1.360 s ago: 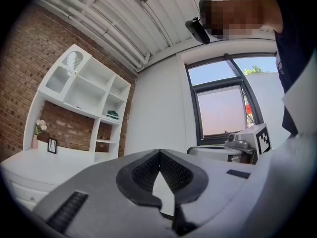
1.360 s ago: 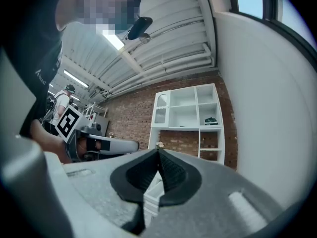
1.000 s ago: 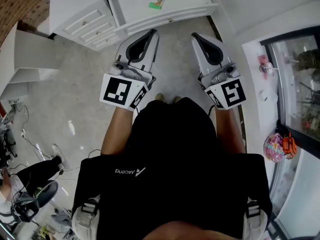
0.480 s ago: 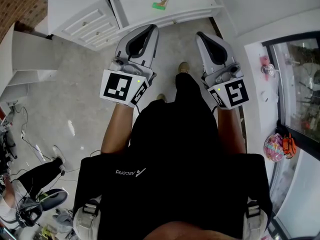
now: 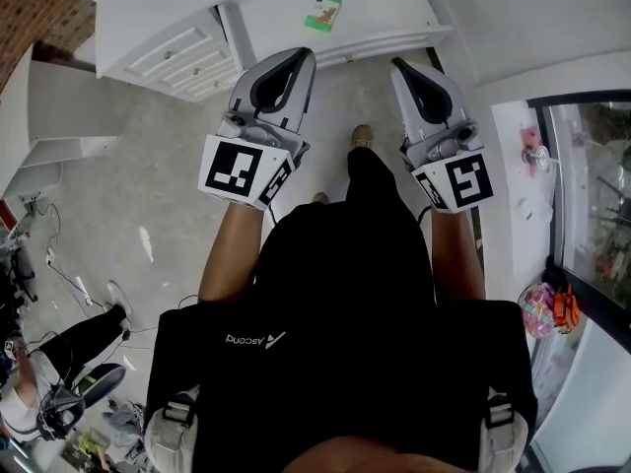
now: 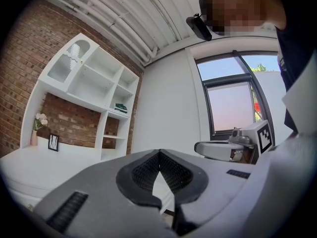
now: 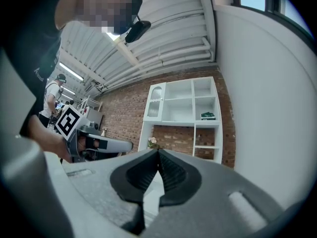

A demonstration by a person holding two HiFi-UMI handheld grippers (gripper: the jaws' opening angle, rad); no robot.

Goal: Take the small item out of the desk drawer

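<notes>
**Approach to table, both grippers empty**

Left gripper and right gripper are held out towards the white table; both pairs of jaws are pressed together with nothing between them. Drawer fronts look closed. A small green packet lies on a white rimmed surface; open drawer or tabletop, cannot tell. Judged light, flat and prone to slide: pinch across its short edges.

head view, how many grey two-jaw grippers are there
2. The left grey two-jaw gripper is left of centre, the right grey two-jaw gripper right of centre, both aimed at the white desk.
</notes>
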